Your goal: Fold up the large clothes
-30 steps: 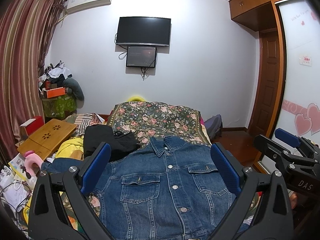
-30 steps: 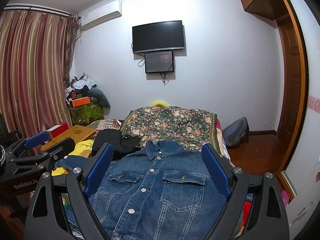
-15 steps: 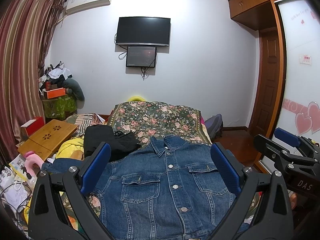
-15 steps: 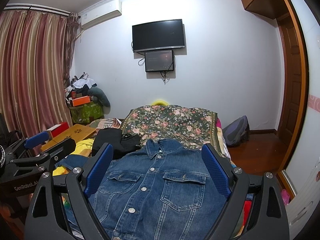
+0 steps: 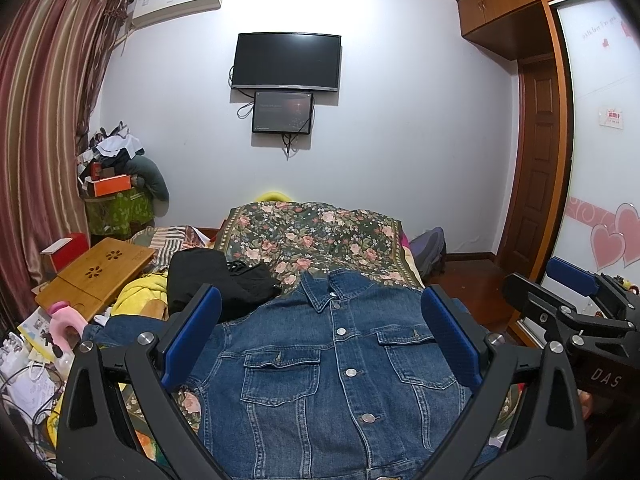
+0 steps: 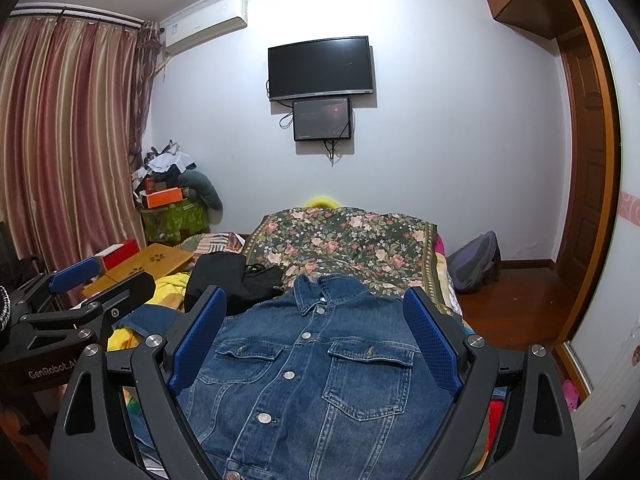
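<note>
A blue denim jacket (image 5: pixel 336 376) lies face up and buttoned on the bed, collar toward the far wall; it also shows in the right wrist view (image 6: pixel 320 372). One sleeve spreads to the left (image 5: pixel 120 326). My left gripper (image 5: pixel 320 336) is open and empty, held above the jacket's chest. My right gripper (image 6: pixel 316 328) is open and empty, also above the jacket. Each gripper shows at the edge of the other's view: the right one (image 5: pixel 568 300) and the left one (image 6: pixel 76 292). Neither touches the fabric.
A floral bedspread (image 5: pixel 320 236) covers the bed beyond the jacket. Black clothes (image 5: pixel 216 280) and a yellow garment (image 5: pixel 140 288) lie to the left. A wooden lap table (image 5: pixel 96 272) and clutter sit at the left. A backpack (image 6: pixel 476 260) stands on the wood floor to the right.
Both views have shifted only slightly. The jacket lies unchanged and both grippers stay open.
</note>
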`<state>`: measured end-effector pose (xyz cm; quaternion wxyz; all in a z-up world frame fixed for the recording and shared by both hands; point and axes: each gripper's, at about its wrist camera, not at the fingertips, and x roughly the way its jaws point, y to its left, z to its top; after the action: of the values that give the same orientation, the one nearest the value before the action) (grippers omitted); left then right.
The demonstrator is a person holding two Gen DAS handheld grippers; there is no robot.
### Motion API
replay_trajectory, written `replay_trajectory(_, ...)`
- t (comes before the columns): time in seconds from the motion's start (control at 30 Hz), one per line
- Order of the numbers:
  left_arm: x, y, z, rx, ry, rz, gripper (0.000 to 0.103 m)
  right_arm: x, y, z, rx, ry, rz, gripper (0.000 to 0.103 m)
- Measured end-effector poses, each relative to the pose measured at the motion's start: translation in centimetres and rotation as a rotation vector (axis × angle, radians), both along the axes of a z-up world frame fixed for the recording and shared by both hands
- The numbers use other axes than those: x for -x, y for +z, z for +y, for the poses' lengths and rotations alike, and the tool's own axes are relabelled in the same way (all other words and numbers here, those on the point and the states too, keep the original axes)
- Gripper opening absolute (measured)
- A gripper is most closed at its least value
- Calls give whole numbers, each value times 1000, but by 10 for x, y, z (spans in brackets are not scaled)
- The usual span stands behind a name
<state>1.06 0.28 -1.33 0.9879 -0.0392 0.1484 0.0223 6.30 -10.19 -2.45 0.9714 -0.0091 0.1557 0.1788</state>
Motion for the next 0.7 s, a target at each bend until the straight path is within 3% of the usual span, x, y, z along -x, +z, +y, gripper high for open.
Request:
replay_trajectory(0.47, -13, -3, 19, 9, 37, 13, 101, -13, 0, 4, 23, -9, 32, 88)
replay_trajectory(0.7, -42, -15, 64, 17, 169, 23, 101, -37, -8, 7, 41, -27, 84, 88)
